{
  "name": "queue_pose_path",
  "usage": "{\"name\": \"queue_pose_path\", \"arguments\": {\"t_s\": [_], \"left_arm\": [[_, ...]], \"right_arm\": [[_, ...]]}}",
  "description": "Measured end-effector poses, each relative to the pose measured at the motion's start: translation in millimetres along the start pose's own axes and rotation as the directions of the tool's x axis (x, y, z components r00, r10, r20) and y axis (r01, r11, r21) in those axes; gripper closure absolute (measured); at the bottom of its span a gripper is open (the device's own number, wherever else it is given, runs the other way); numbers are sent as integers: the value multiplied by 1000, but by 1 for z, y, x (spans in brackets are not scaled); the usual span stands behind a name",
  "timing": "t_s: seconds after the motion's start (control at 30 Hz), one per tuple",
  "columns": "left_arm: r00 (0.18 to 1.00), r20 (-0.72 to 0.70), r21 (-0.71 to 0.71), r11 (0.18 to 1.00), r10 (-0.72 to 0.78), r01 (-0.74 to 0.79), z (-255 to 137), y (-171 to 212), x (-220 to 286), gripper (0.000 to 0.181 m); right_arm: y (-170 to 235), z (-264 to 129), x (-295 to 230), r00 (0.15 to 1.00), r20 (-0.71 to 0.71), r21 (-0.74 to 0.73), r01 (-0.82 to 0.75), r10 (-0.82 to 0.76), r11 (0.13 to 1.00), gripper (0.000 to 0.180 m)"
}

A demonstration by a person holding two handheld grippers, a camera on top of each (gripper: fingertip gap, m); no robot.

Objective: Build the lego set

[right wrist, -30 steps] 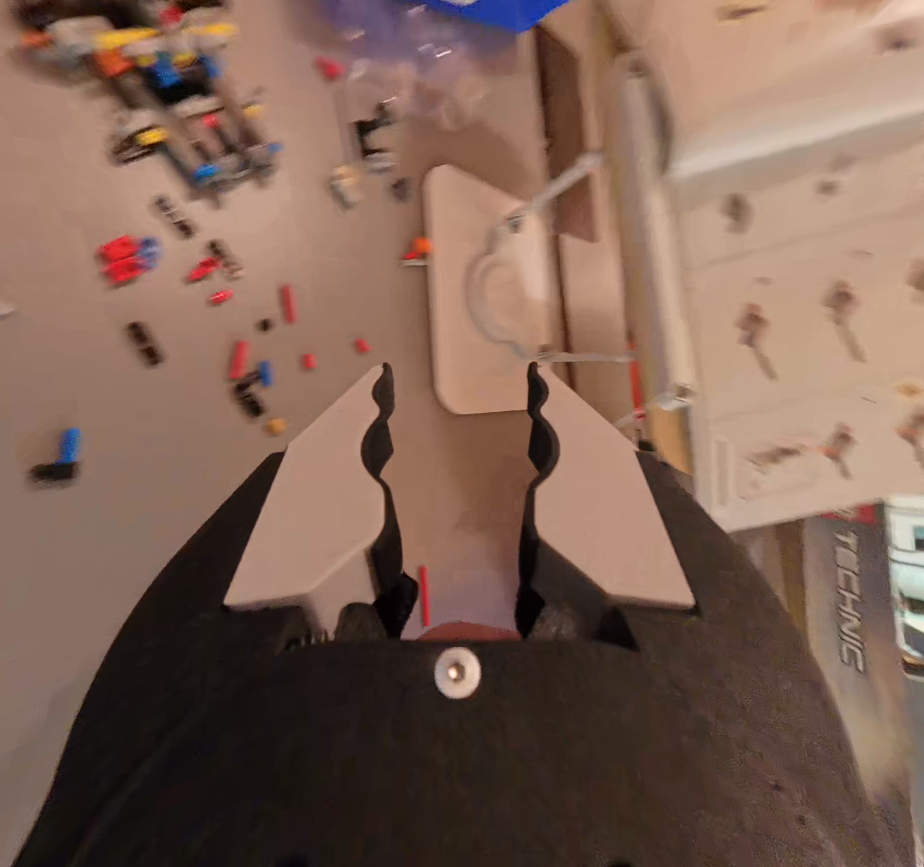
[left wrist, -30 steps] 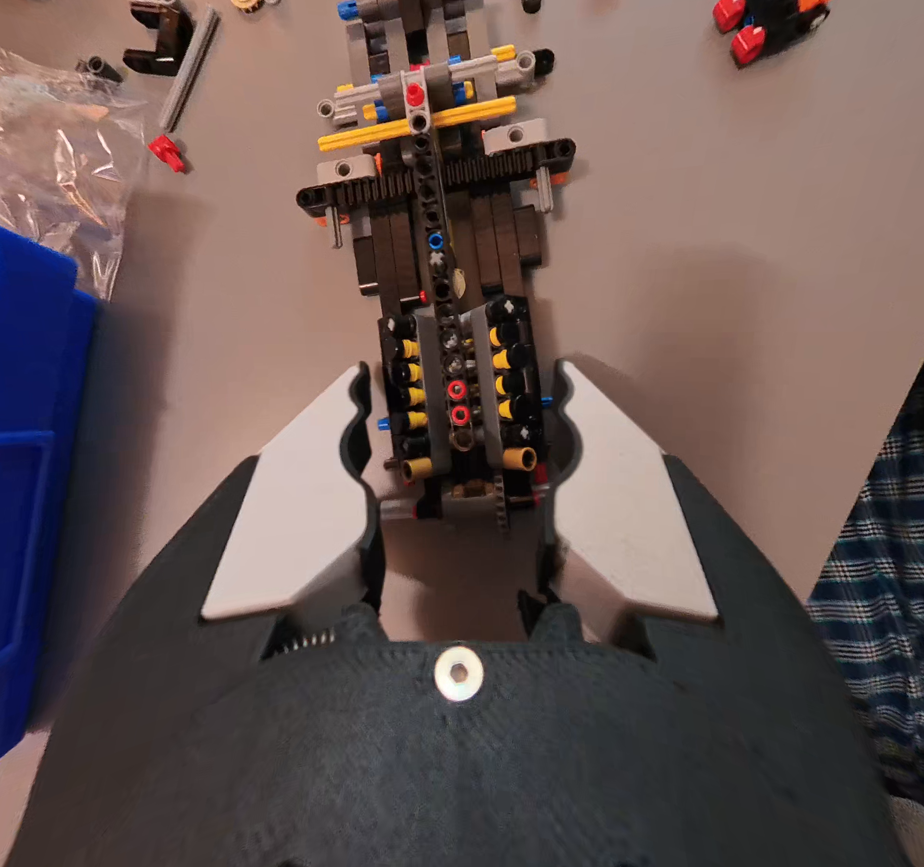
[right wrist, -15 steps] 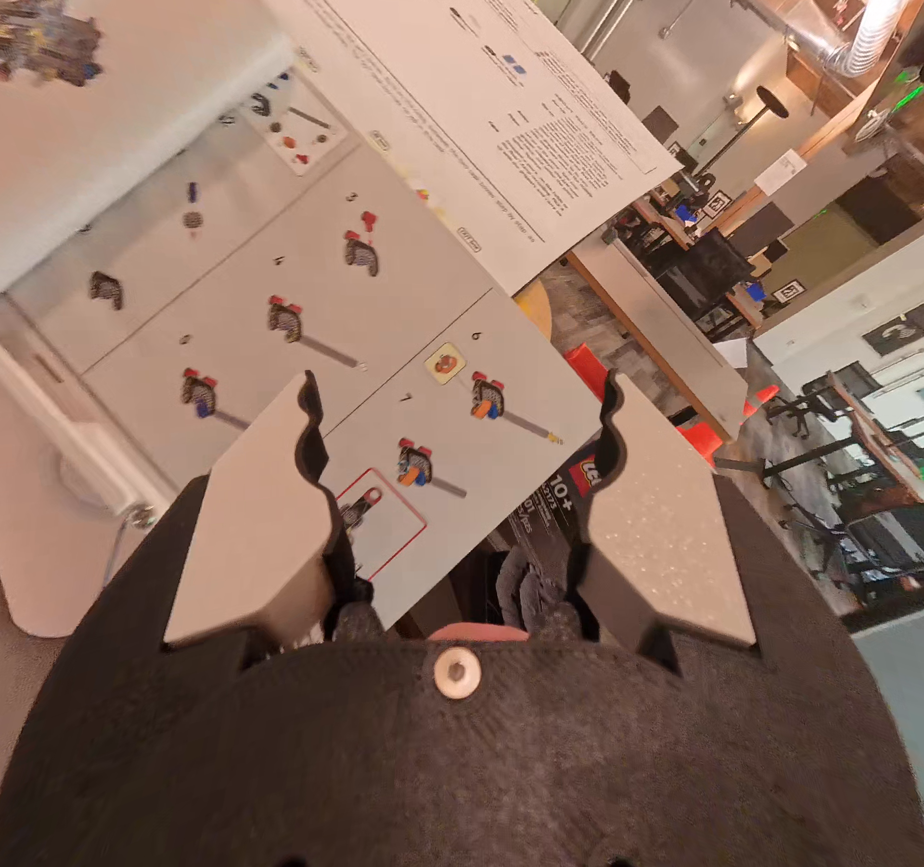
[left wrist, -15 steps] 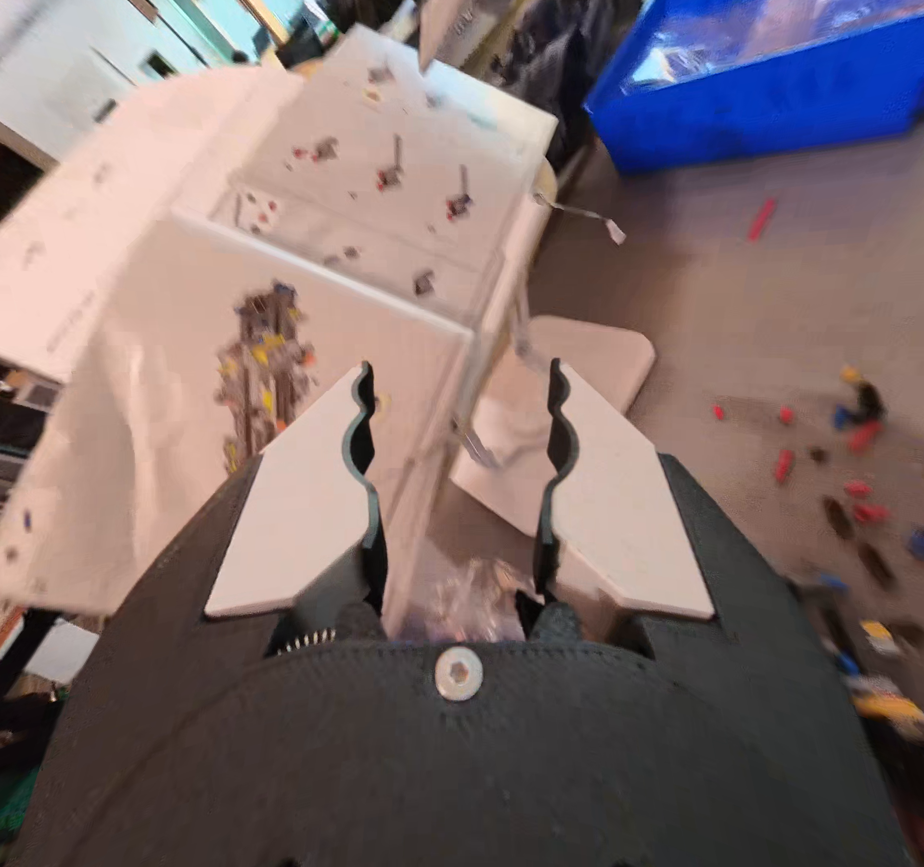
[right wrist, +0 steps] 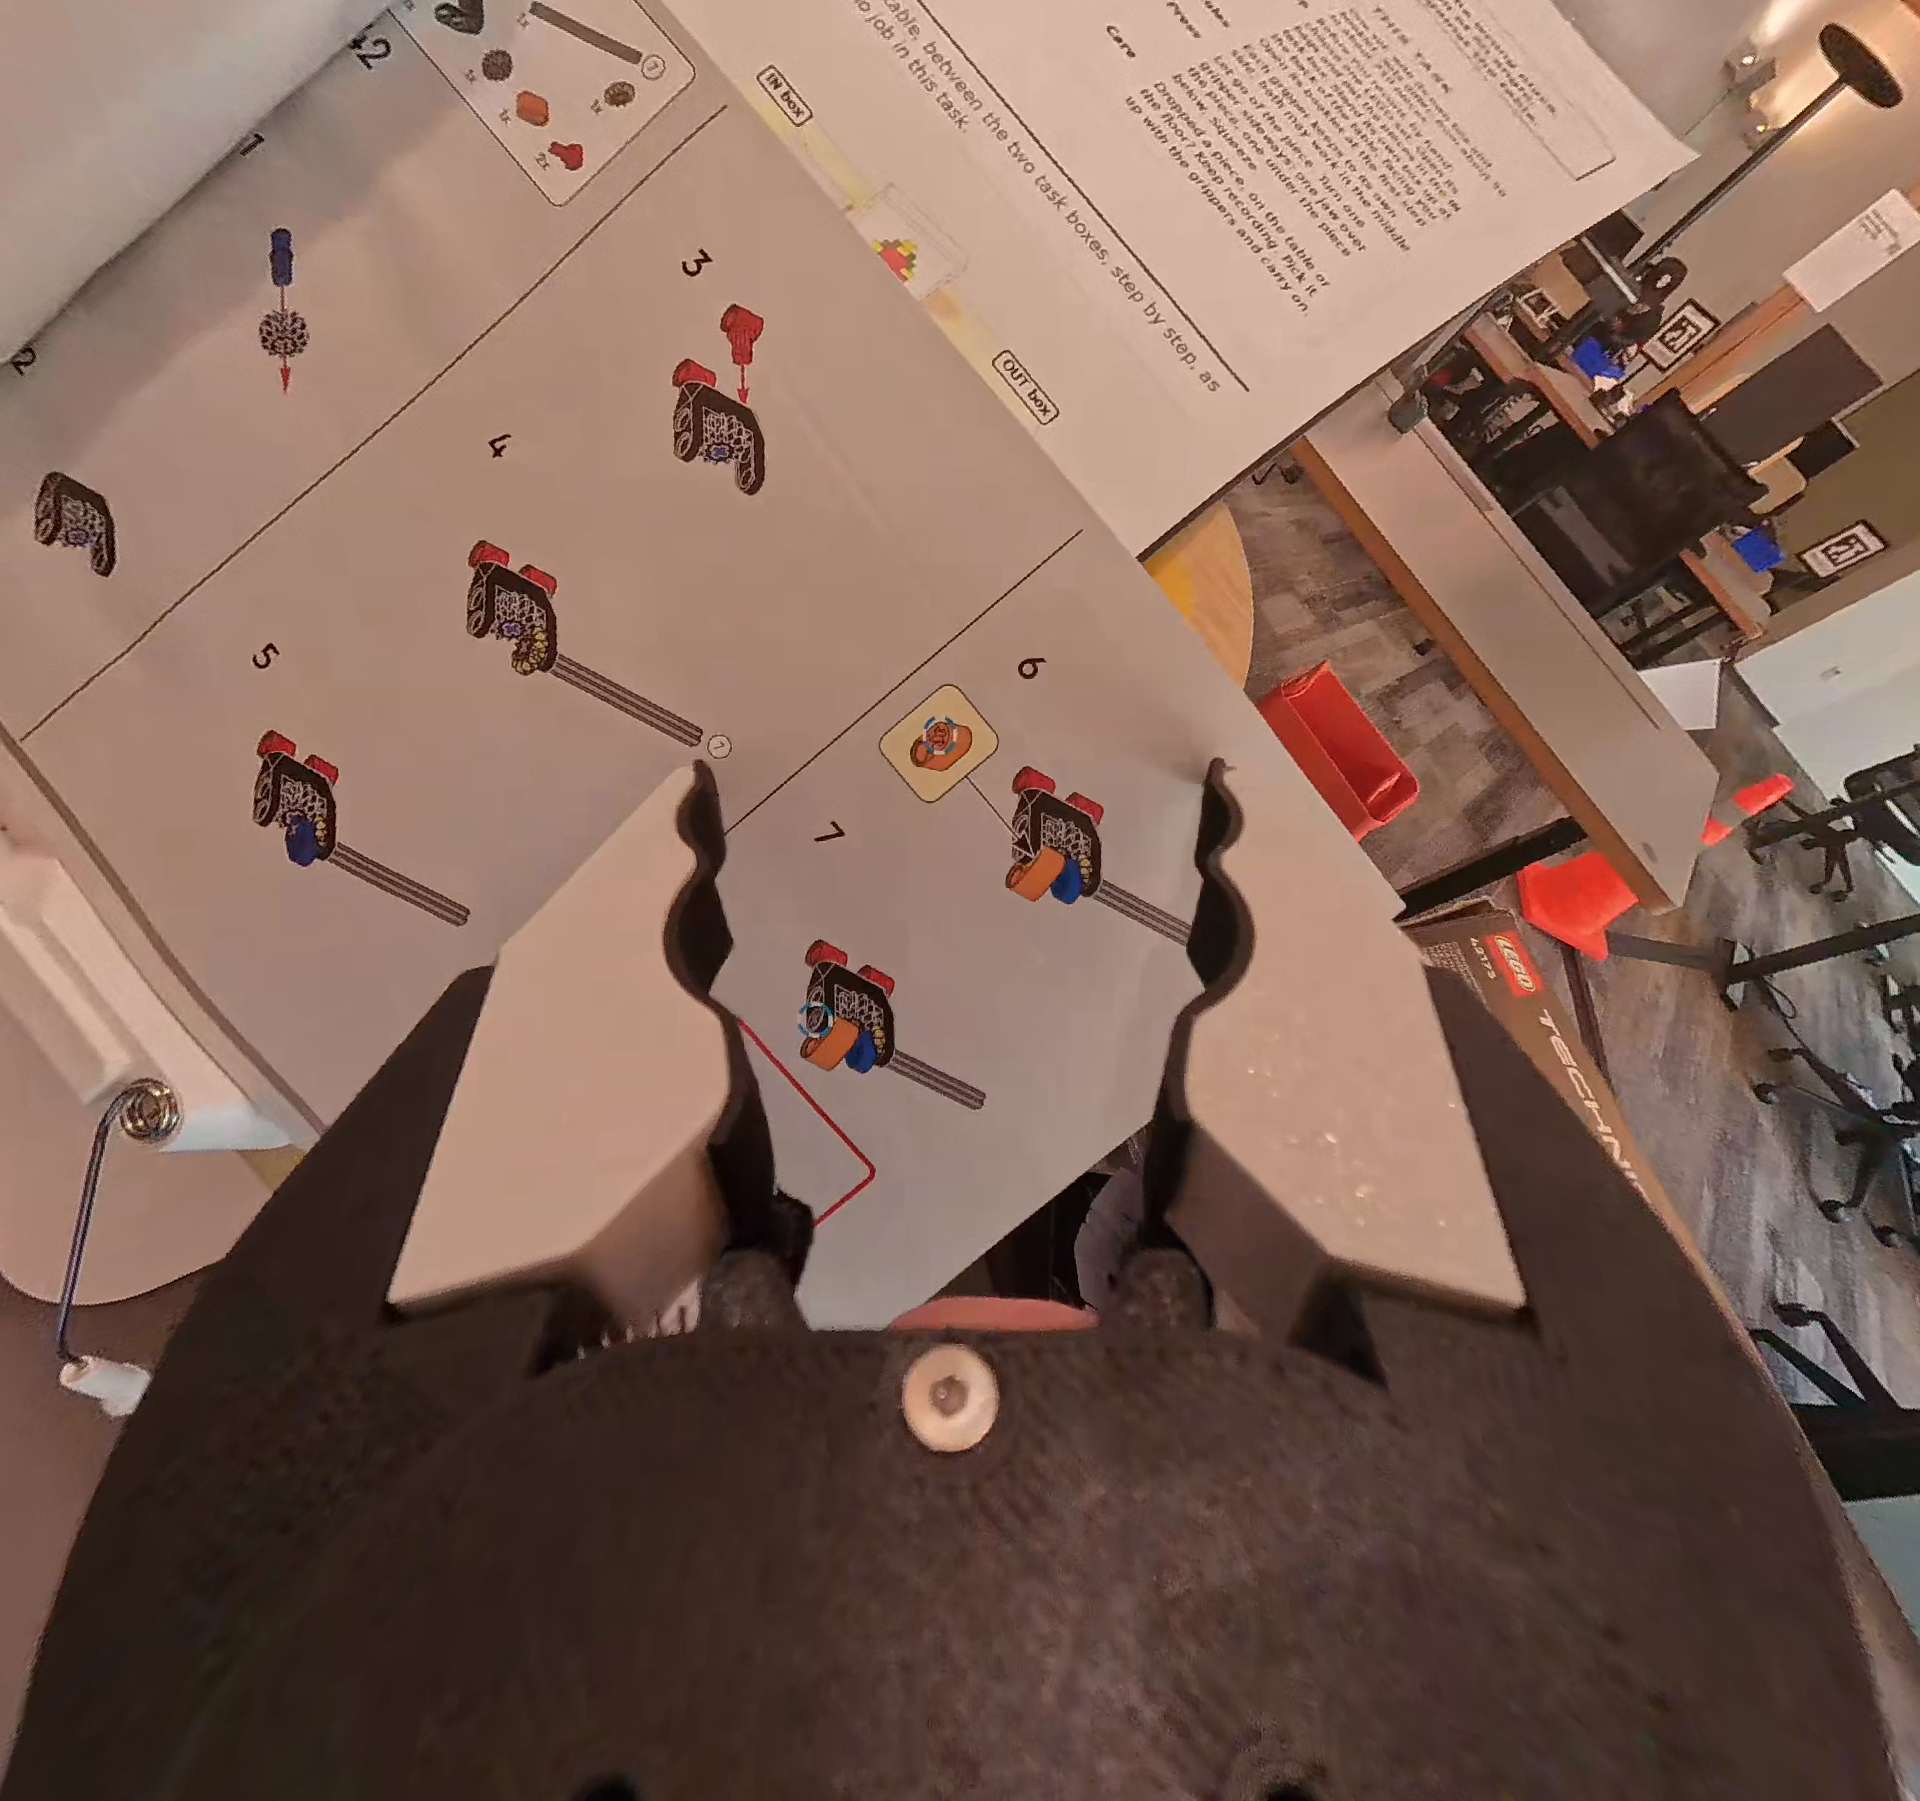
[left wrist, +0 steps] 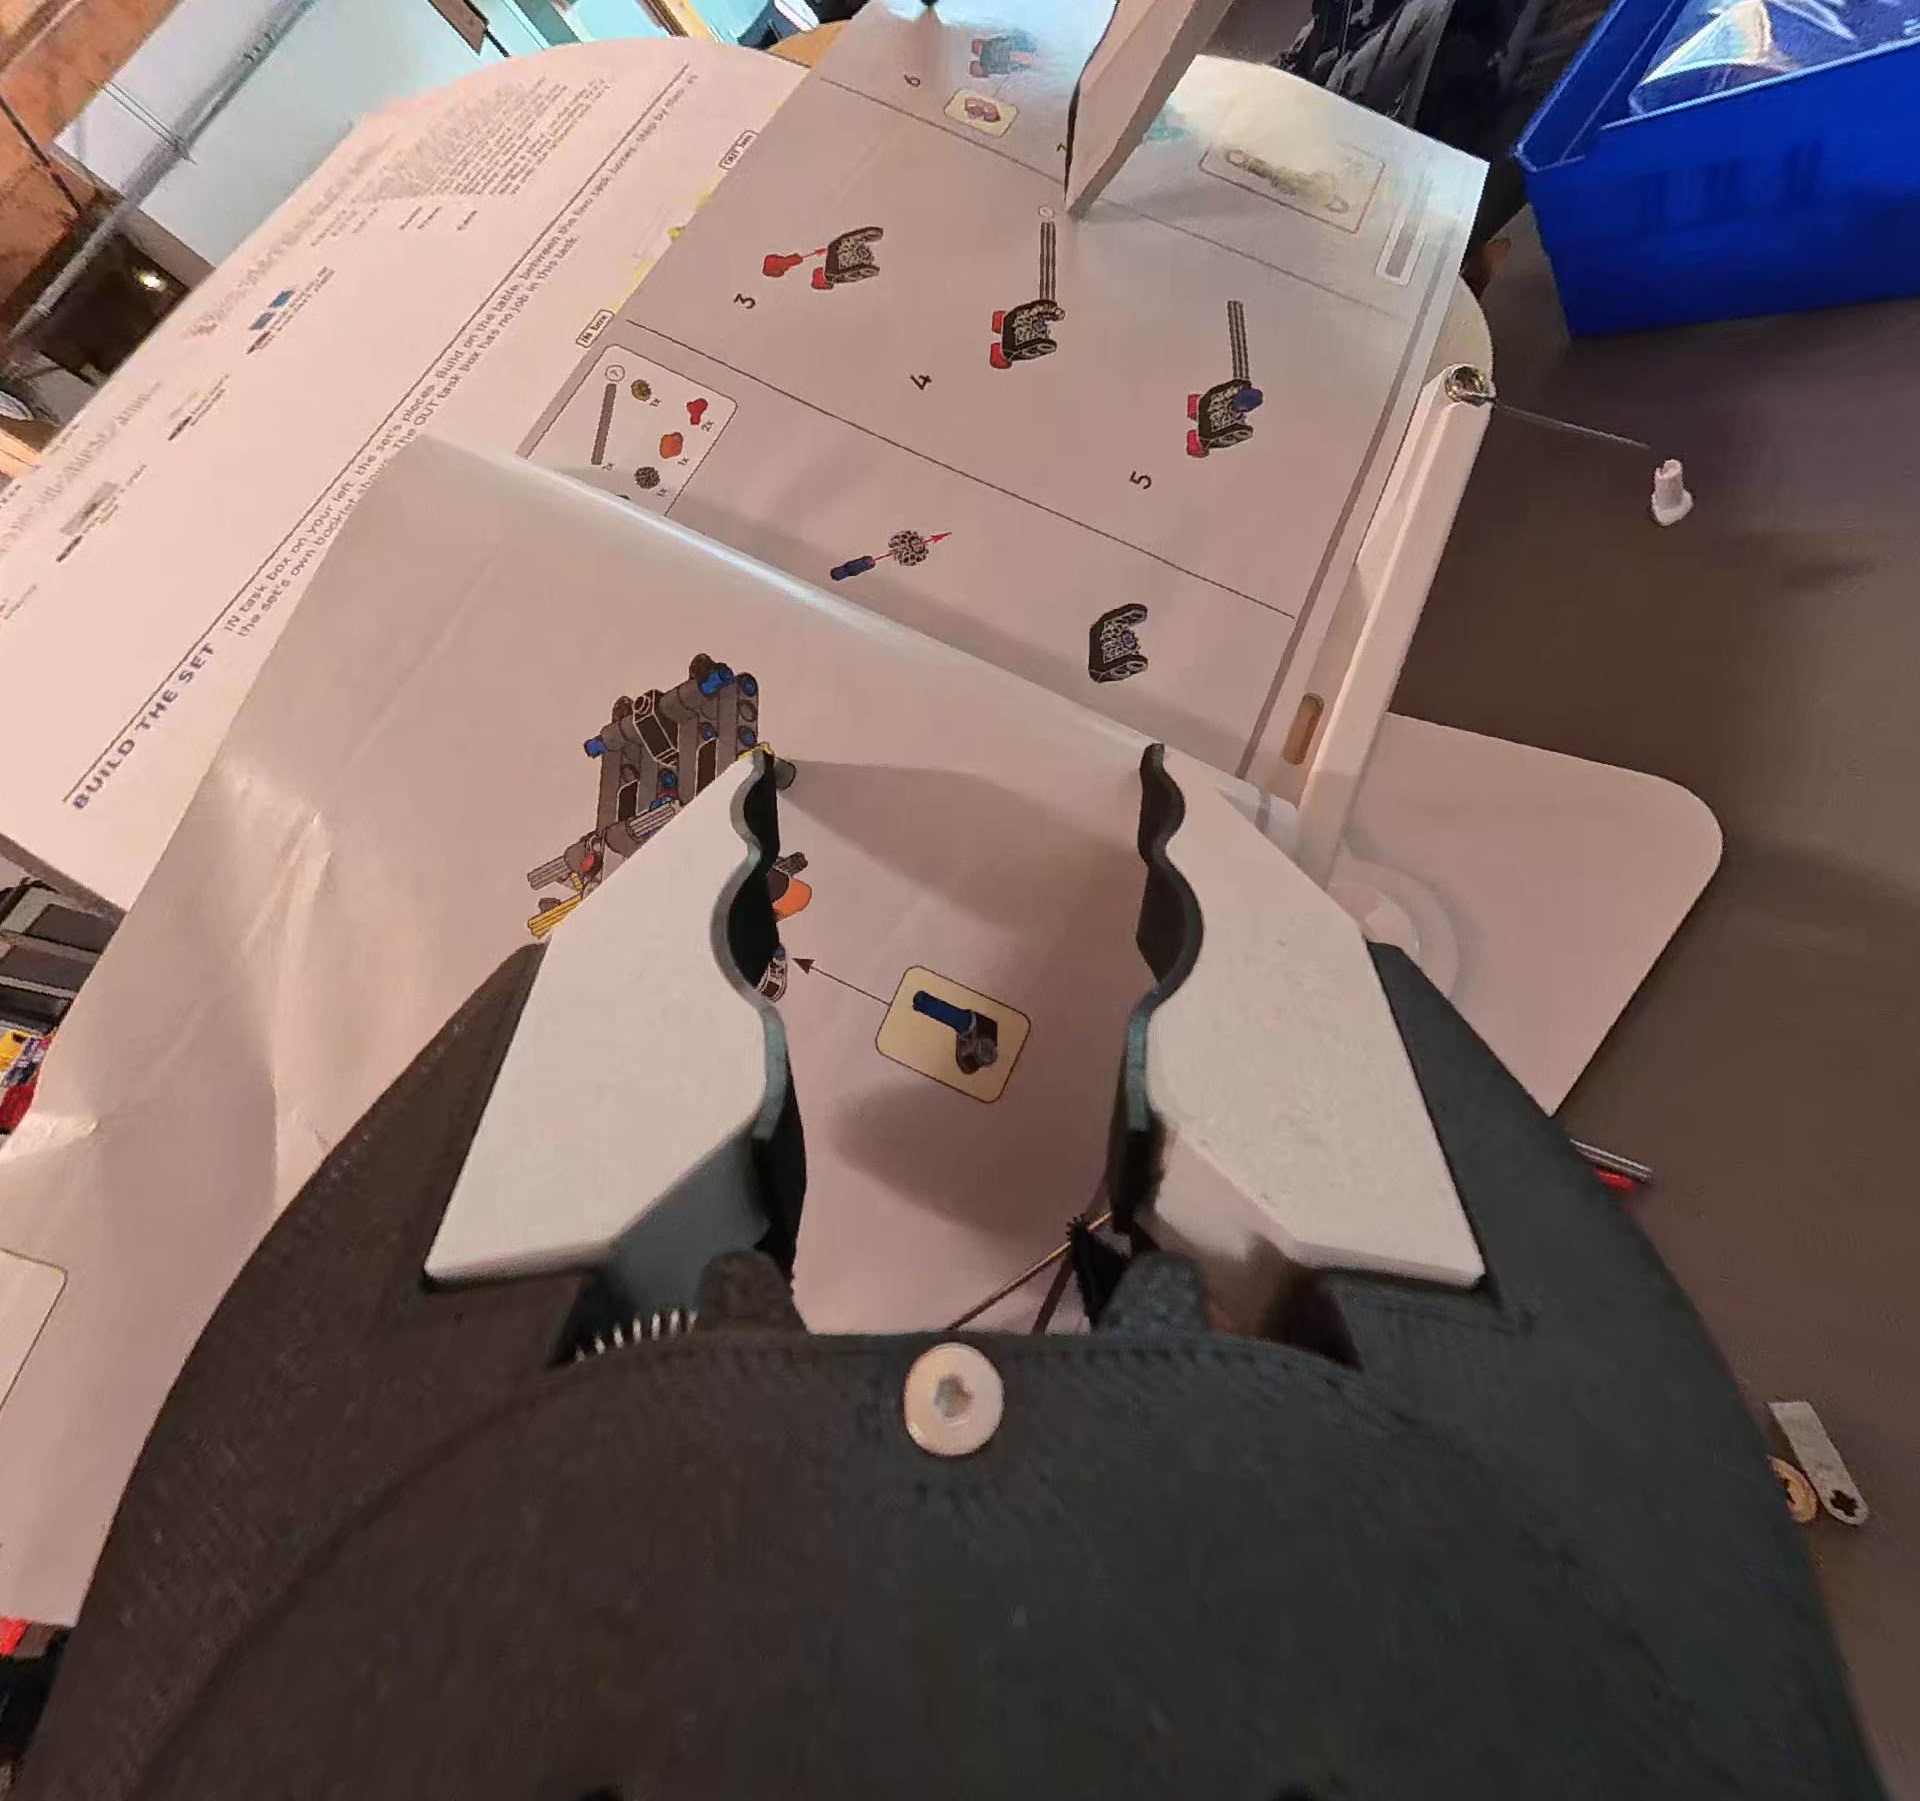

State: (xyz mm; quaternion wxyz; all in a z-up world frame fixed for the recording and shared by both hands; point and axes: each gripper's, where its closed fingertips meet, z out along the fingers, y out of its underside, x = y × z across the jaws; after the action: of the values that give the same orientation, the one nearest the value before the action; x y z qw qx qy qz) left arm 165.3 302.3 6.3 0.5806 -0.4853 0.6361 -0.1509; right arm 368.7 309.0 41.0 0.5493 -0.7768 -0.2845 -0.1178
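Left wrist view: my left gripper point(left wrist: 956, 930) hangs wide and empty over the curled page of the instruction booklet point(left wrist: 1039, 504), propped on its white stand point(left wrist: 1538, 920). My right gripper point(right wrist: 956, 941), equally spread, frames the step drawings; I'm likely checking the next step. The lego build itself is out of sight.

The lego instruction booklet point(left wrist: 1039, 463) stands propped open on a white stand point(left wrist: 1382, 608), pages of numbered build diagrams tilted back toward twelve o'clock; its left page point(left wrist: 436, 712) curls forward.
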Motion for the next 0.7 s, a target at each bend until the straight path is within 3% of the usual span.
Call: {"name": "queue_pose_path", "arguments": {"t_s": [0.23,0.53,0.6,0.7], "left_arm": [[1000,11,2,1000,-2,2,-1,1,1,112],[1000,5,-5,1000,2,-2,-2,1,1,113],[1000,4,-5,1000,7,-7,-2,1,2,113],[1000,6,-4,1000,8,-8,-2,1,1,113]], "right_arm": [[0,-1,-9,999,10,10,49,-50,999,126],[-1,-3,-14,998,25,4,62,-62,998,156],[-3,-4,7,996,-78,6,31,-30,1000,92],[-3,-3,21,994,-105,5,22,-21,1000,69]]}}
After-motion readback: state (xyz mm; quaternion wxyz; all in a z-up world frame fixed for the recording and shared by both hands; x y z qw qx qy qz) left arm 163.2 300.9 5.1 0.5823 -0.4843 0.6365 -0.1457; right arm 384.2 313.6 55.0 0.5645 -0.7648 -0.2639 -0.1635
